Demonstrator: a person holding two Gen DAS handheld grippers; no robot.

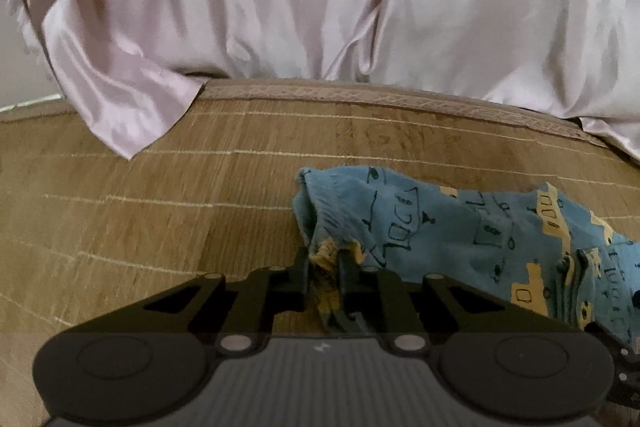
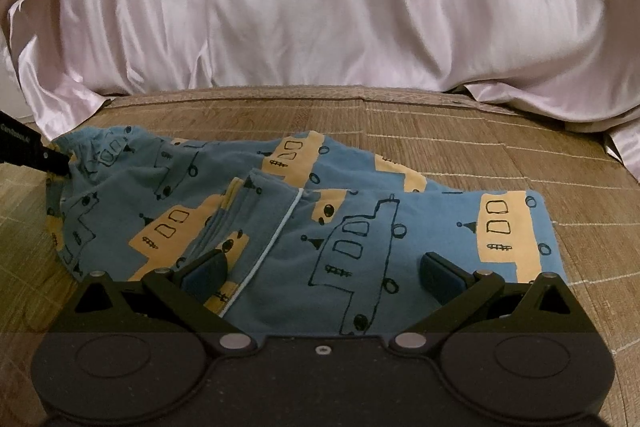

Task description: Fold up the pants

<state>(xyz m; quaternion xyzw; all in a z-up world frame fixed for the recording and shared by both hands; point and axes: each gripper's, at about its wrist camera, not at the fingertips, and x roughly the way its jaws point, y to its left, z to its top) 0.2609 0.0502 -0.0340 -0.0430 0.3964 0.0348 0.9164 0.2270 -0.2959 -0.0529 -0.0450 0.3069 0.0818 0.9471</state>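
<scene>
Blue pants (image 2: 344, 227) printed with yellow and black-outlined boats lie partly folded on a woven bamboo mat (image 2: 520, 163). My right gripper (image 2: 320, 271) is open, its fingers spread wide just over the near edge of the top layer. In the left wrist view my left gripper (image 1: 326, 267) is shut on the bunched waistband corner of the pants (image 1: 460, 227), which stretch off to the right. The left gripper's fingers (image 2: 52, 159) reach in at the far left of the right wrist view, at the waistband. A pale seam line (image 2: 276, 239) runs down the folded layer.
A glossy pale pink sheet (image 2: 320, 7) hangs in folds behind the mat and fills the back of both views, with a corner (image 1: 128, 107) drooping onto the mat at the left. Bare mat (image 1: 120, 207) lies to the left of the pants.
</scene>
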